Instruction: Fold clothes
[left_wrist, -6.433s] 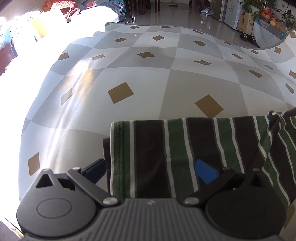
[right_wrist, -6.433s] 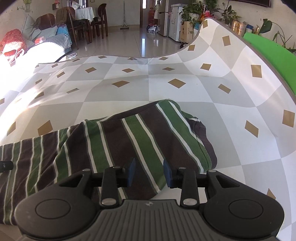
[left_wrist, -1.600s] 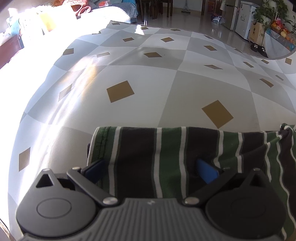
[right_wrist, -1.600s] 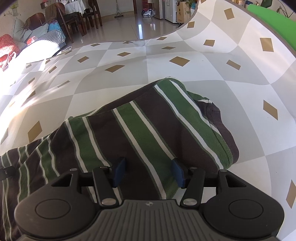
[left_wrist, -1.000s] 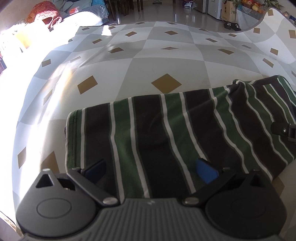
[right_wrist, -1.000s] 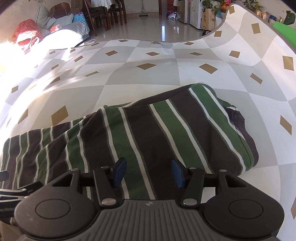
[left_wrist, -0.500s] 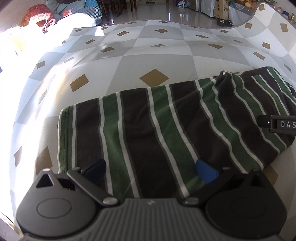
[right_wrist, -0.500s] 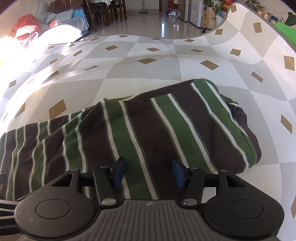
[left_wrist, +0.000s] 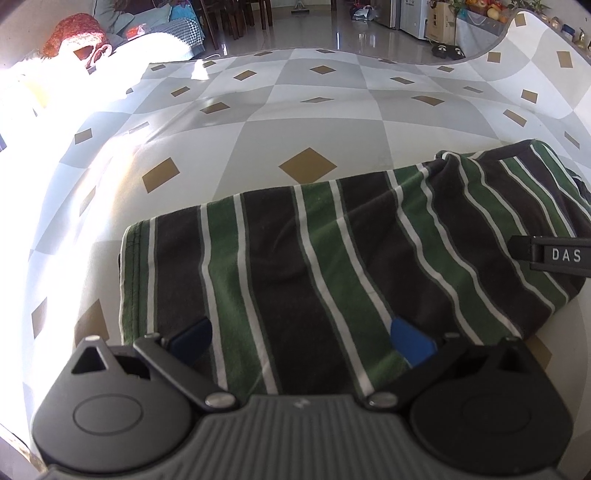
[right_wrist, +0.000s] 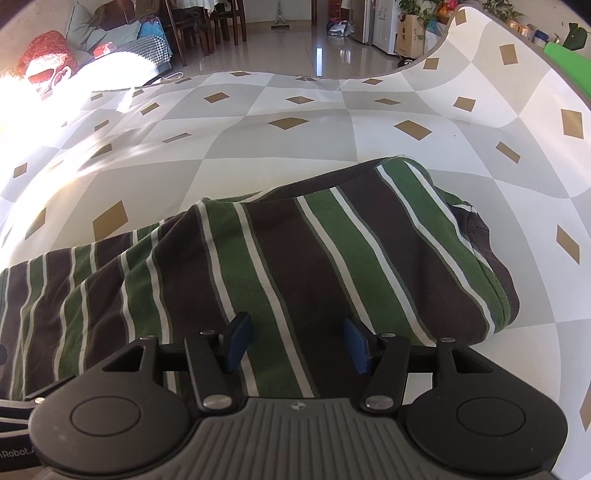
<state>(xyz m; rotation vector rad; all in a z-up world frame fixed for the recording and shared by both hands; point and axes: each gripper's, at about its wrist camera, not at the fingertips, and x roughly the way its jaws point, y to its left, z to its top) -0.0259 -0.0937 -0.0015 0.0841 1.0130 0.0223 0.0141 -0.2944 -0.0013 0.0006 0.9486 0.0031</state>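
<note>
A folded garment with dark brown, green and white stripes lies flat on the checked cloth. My left gripper hovers over its near left part, fingers spread wide and nothing pinched between the blue pads. In the right wrist view the same garment fills the middle, with its rounded folded end at the right. My right gripper stands over the near edge, half spread, the fabric lying flat under the gap. Part of the right gripper pokes in at the left view's right edge.
The grey and white checked cloth with gold diamonds curls up at the far right. Strong sunlight washes out the left side. A red knitted item, chairs and a tiled floor lie beyond. A green object sits at the far right.
My right gripper's fingers stand wider apart than in the oldest frame. Both views have drawn back from the garment, showing more of it; the left view has swung right, bringing the right gripper into sight.
</note>
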